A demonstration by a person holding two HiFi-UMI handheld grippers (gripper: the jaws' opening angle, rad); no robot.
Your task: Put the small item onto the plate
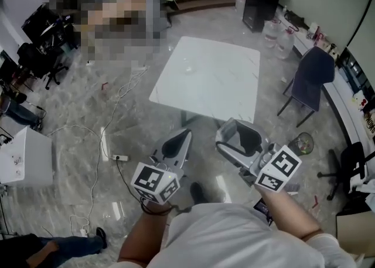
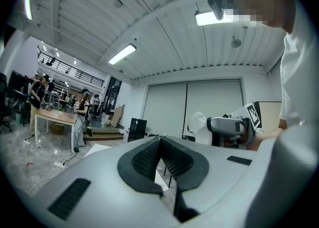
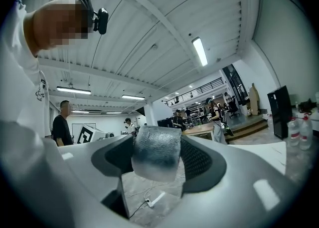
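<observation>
Table [image 1: 205, 79] fills the upper middle of the head view, well apart from my tools; I see no plate. My left gripper [image 2: 160, 142] is closed, empty. My right gripper [image 1: 237, 136] clamps the small item [image 3: 155, 154], a silvery block at centre frame. It looks light and slick, so I'd grip its flat sides.

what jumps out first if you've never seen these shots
Most striking is the right gripper, shut on a small silvery item that fills the middle of the right gripper view. In the head view, a white table stands on the grey floor ahead of the person, beyond both grippers. The left gripper has its jaws together with nothing between them.
</observation>
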